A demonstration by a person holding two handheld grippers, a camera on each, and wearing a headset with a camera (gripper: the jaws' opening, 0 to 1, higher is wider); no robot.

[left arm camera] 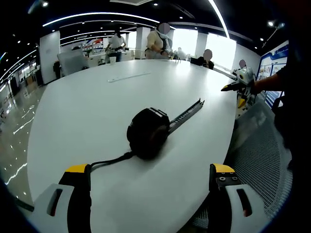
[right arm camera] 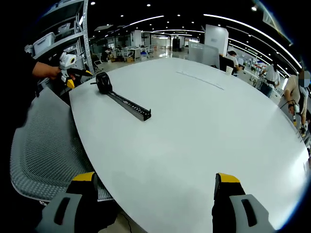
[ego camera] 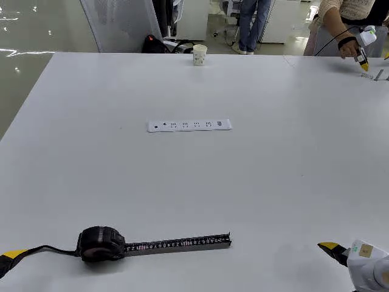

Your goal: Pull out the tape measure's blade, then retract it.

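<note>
Black tape measure [ego camera: 100, 243] rests on the counter [ego camera: 194, 182], blade [ego camera: 177, 243] out, probably locked, since left tool [left arm camera: 150, 170] and right tool [right arm camera: 154, 178] hang spread, empty.

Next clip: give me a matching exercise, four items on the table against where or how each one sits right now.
Things:
1. tape measure case
2. blade
3. power strip
4. paper cup

Places or states:
A. upright at the far edge of the table
B. white, flat near the middle
C. pulled out, lying flat
D. round, black, near-left corner

Pairs: 1-D, 2-C, 3-B, 4-A
</note>
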